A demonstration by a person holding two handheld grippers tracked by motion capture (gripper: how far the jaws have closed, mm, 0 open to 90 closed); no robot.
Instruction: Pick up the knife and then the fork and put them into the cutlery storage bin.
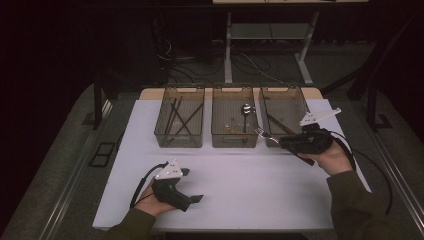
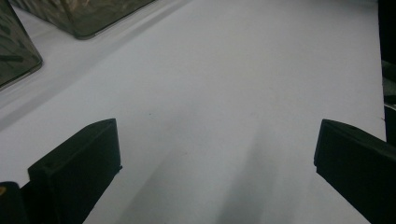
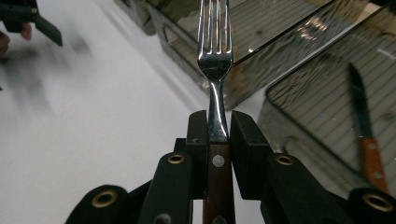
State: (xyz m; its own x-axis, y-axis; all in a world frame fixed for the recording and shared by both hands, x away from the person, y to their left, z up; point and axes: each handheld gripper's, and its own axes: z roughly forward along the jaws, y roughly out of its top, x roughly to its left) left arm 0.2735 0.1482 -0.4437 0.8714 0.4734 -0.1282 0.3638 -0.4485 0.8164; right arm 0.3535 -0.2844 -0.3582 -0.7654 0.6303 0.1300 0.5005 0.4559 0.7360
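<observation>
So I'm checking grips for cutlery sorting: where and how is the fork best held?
Grip the fork where its metal neck meets the wooden handle, coming from behind along its length, one pad on each narrow side. The right gripper is shut on it that way: the straight handle runs back between the jaws and the tines point forward, free. The slim neck looks more likely to slip.

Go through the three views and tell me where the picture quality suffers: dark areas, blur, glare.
High view: the room behind the white table is nearly black. Left gripper view: soft and hazy, faint shadow streaks on the table. Right gripper view: the fork is sharp with bright glints, the bins show glare, the far hand is smeared.
</observation>
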